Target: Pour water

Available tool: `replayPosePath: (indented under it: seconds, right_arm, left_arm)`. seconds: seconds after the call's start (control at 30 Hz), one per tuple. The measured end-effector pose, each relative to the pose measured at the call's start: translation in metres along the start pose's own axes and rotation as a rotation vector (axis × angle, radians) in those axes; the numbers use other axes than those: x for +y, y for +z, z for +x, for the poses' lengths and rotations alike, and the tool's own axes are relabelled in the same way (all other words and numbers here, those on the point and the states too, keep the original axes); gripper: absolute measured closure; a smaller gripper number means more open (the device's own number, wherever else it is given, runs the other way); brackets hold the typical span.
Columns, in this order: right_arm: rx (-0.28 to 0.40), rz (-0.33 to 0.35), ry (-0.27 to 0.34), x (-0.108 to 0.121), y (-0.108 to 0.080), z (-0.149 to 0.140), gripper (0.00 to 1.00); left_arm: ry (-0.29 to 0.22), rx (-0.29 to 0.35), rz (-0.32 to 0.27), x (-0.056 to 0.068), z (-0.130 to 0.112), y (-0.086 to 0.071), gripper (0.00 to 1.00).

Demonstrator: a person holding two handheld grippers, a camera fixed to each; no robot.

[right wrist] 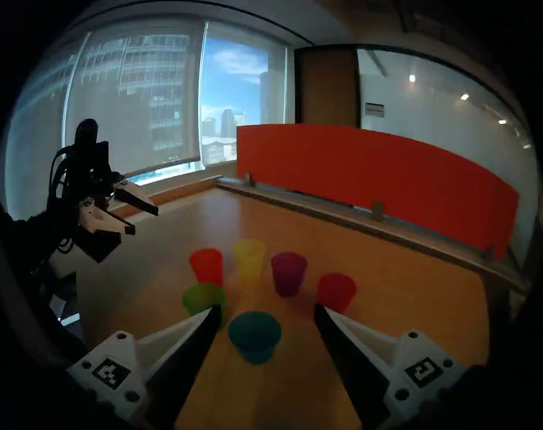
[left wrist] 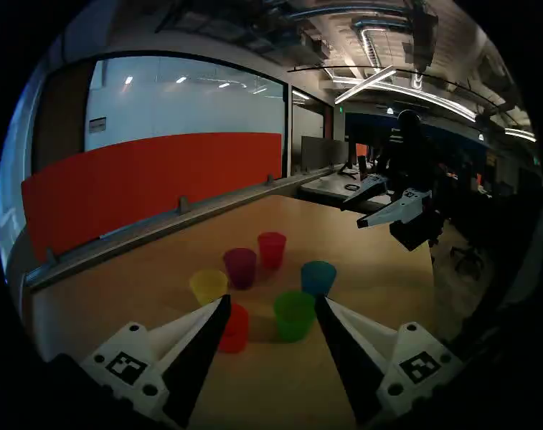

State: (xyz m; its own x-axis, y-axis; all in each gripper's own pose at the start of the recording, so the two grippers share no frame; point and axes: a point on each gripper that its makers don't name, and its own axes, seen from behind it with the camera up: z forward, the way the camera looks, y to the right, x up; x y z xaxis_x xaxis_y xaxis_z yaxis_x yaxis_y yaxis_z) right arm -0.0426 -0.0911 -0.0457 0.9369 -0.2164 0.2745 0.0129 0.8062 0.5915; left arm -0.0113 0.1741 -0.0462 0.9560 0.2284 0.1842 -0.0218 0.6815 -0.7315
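Left gripper [left wrist: 272, 299] and right gripper [right wrist: 267, 309] both hang wide open, holding nothing, on opposite sides of the 6-cup cluster [left wrist: 240, 266] on the table [left wrist: 371, 272]; likely lining up on the green cup [left wrist: 294, 314] and teal cup [right wrist: 255, 335] framed between their fingers. Orange cup [left wrist: 237, 330] partly hidden behind 1 finger; water in any cup cannot be made out.

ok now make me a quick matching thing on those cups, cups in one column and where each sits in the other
Things:
1. green cup
2. teal cup
3. yellow cup

Places:
a. leftmost cup in the left gripper view
b. between the open fingers of the left gripper, in its own view
c. between the open fingers of the right gripper, in its own view

Pairs: 1-b, 2-c, 3-a
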Motion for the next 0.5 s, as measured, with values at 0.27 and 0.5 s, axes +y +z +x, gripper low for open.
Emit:
replayPosePath:
  seconds: [0.27,0.5]
  right_arm:
    - [-0.021,0.002,-0.002,0.001,0.003,-0.008,0.0]
    - [-0.047,0.016,-0.005,-0.001,0.012,-0.023,0.0]
  left_arm:
    - [0.012,-0.018,0.012,-0.002,-0.007,0.002,0.14]
    - [0.032,-0.032,0.021,-0.003,-0.013,0.006,0.14]
